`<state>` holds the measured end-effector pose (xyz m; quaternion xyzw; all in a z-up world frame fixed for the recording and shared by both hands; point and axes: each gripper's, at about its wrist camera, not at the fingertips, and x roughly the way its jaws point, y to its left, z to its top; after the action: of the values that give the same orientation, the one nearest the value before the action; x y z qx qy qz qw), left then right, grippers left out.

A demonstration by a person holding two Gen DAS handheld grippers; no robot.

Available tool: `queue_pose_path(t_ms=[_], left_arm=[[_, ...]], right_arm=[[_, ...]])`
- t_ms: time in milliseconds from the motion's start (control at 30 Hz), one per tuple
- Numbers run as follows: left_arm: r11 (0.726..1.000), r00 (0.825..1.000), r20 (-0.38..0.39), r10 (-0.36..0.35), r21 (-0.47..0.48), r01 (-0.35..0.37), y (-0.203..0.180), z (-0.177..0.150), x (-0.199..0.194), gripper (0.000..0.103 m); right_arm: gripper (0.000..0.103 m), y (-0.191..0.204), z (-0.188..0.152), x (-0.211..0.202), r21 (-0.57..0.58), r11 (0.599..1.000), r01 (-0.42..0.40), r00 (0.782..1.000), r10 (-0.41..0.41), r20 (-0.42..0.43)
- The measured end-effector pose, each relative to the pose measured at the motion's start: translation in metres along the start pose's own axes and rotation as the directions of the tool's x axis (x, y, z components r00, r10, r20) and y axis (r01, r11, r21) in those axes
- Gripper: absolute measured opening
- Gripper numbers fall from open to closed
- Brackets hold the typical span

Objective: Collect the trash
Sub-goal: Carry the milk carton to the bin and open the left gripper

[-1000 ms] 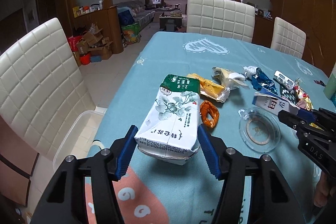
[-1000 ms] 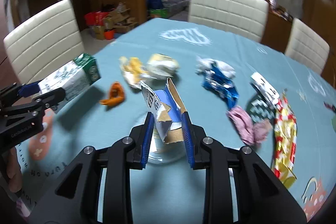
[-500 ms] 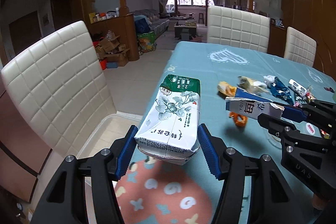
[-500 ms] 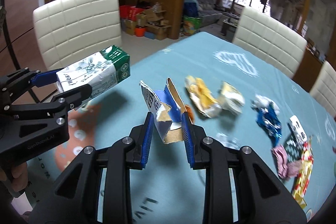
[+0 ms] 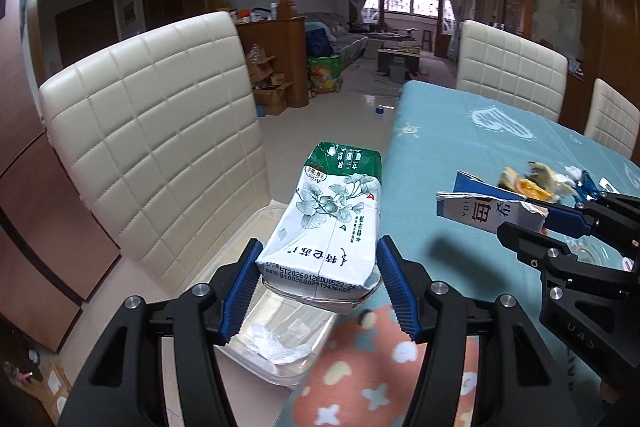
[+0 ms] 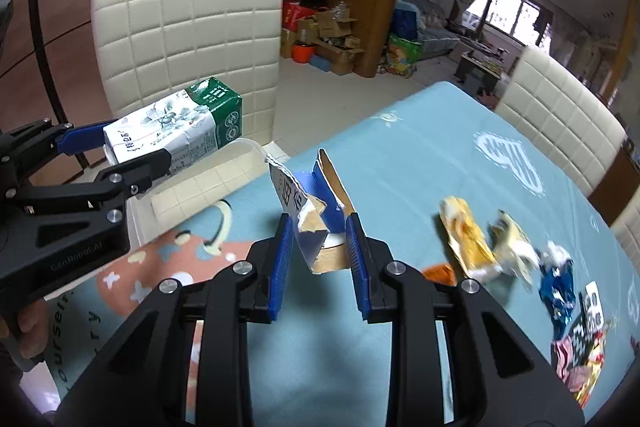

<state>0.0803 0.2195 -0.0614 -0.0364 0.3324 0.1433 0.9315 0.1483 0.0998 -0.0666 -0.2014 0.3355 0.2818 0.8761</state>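
Note:
My left gripper [image 5: 318, 277] is shut on a white and green milk carton [image 5: 332, 223] and holds it in the air over a clear plastic bin [image 5: 280, 343] that stands on the chair seat beside the table. The carton also shows in the right wrist view [image 6: 176, 133]. My right gripper [image 6: 320, 247] is shut on a torn blue and white cardboard box [image 6: 310, 203], held above the table near its left edge. The box also shows in the left wrist view [image 5: 488, 211]. More wrappers [image 6: 480, 247] lie on the table to the right.
A white padded chair [image 5: 160, 147] stands at the table's left side. The table has a light blue cloth [image 6: 420, 155] with a pink patch. The bin holds crumpled white paper [image 5: 276, 341]. Blue and patterned wrappers [image 6: 560, 283] lie far right. Two more chairs stand at the far end.
Both grippers have swung left with their loads. The milk carton has gone from above the table to above the bin on the chair. The torn box has followed toward the table's left edge.

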Motion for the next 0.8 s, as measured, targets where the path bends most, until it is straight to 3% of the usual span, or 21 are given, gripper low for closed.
queue_pose_path(t_ms=[400,533,667,800], left_arm=[[0.995,0.996,-0.061,0.061,-0.073,-0.065,0.058,0.004,0.029,0.057],[0.995,0.995,-0.084,0.047,-0.084,-0.054,0.067,0.004,0.04,0.058],[0.996,0.993,-0.108,0.044,-0.068,-0.051,0.065,0.002,0.049,0.067],[0.995,0.99,-0.128,0.058,-0.07,-0.067,0.068,-0.004,0.054,0.068]], right_arm=[[0.029,0.034,0.034,0.044,-0.065,0.998,-0.028,1.0,0.027,-0.012],[0.029,0.035,0.04,0.051,-0.067,0.997,-0.027,1.0,0.026,-0.014],[0.029,0.034,0.039,0.06,-0.066,0.997,-0.03,0.999,0.027,-0.037],[0.029,0.038,0.034,0.069,-0.077,0.996,-0.042,0.997,0.037,-0.063]])
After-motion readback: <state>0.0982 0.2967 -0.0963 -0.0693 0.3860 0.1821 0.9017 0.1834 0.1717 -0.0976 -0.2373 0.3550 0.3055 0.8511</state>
